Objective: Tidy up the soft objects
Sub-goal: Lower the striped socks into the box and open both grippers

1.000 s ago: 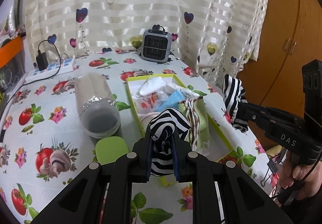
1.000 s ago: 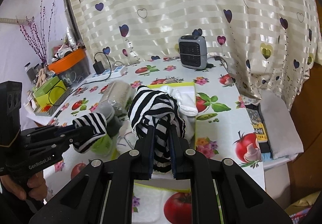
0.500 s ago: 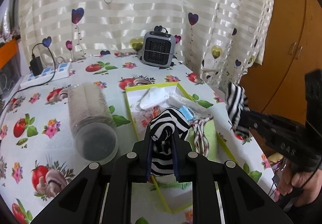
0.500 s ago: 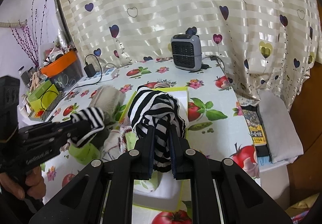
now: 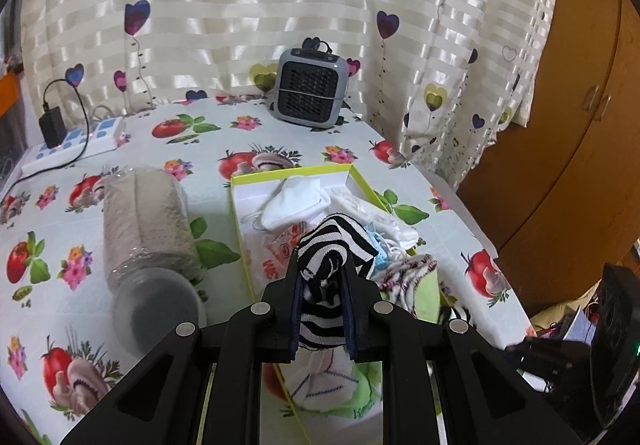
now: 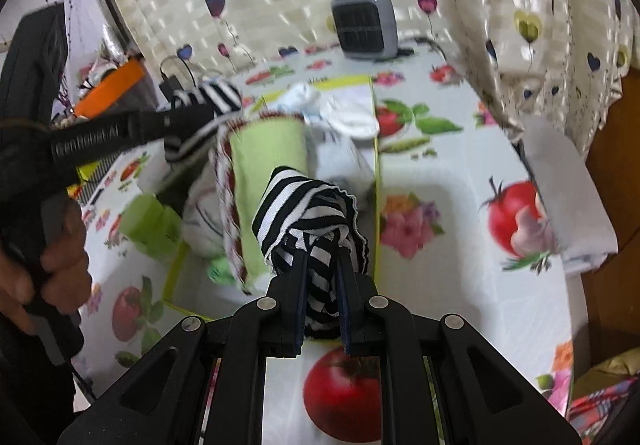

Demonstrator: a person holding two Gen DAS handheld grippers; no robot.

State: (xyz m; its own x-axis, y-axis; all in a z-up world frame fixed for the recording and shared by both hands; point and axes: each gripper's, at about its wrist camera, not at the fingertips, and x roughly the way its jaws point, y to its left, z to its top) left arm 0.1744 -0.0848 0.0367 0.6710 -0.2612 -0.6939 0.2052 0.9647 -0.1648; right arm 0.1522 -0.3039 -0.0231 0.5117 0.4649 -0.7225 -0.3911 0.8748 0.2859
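While both tools pinch the black-and-white striped soft sock [image 5: 334, 251], the left tool [image 5: 323, 309] and the right tool [image 6: 322, 287] each holding one end, lower it together into the shallow yellow-green-edged cardboard box [image 6: 376, 181] on the worktop [image 5: 132, 149]. Keep it slack. It hangs above the box; its long axis runs from tool to tool, across the box.

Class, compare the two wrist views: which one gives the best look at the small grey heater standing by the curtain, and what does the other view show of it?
The left wrist view shows the grey heater best: sharp, upright, with its dark front grille and top handle clear. The right wrist view also shows the whole heater, but smaller, tilted and smeared by motion blur, so only its grey body and dark grille can be made out.
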